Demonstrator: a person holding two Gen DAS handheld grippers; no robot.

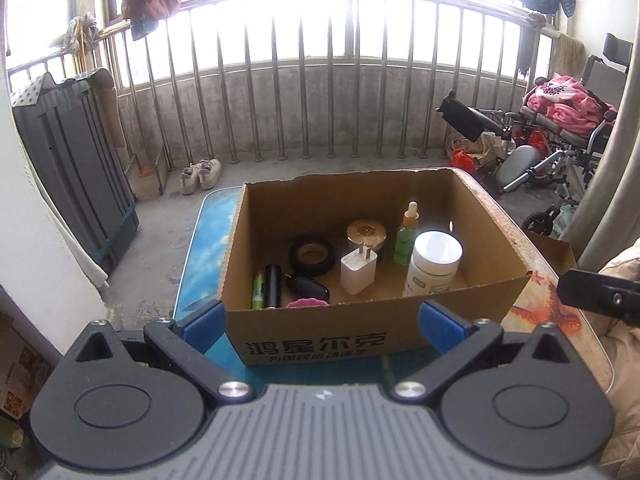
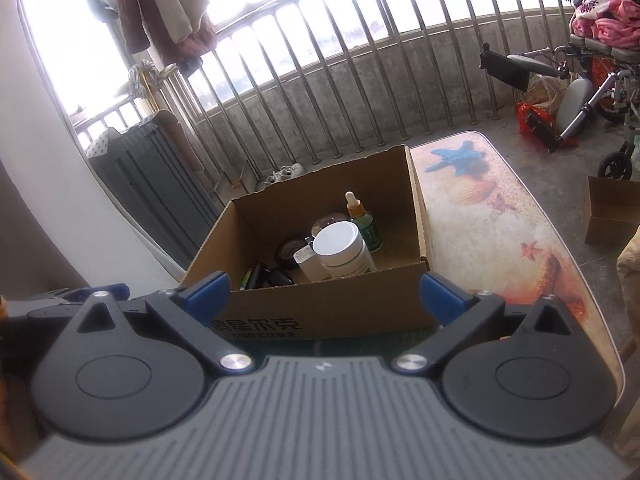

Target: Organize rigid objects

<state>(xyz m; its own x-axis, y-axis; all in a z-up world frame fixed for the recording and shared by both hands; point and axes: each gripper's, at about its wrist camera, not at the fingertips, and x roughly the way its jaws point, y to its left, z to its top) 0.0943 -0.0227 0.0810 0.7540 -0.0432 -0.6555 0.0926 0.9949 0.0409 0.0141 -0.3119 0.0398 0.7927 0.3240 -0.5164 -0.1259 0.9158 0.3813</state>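
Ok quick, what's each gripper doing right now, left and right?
Left gripper: open, holding nothing.
Right gripper: open, holding nothing.

Box (image 1: 320, 336) front, black print: "鸿星尔克"; smaller line beneath not legible. Jar (image 1: 434, 264) label unreadable.

Printed table (image 2: 500, 216), cardboard box (image 2: 320, 312) on it

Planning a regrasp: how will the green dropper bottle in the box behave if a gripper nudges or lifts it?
The green dropper bottle stands upright, tall and narrow, so a side nudge probably tips it. Its body looks smooth and round, so it may roll once down and slip between pads. The white jar stands close beside it and the cardboard box wall is near, leaving little finger room.
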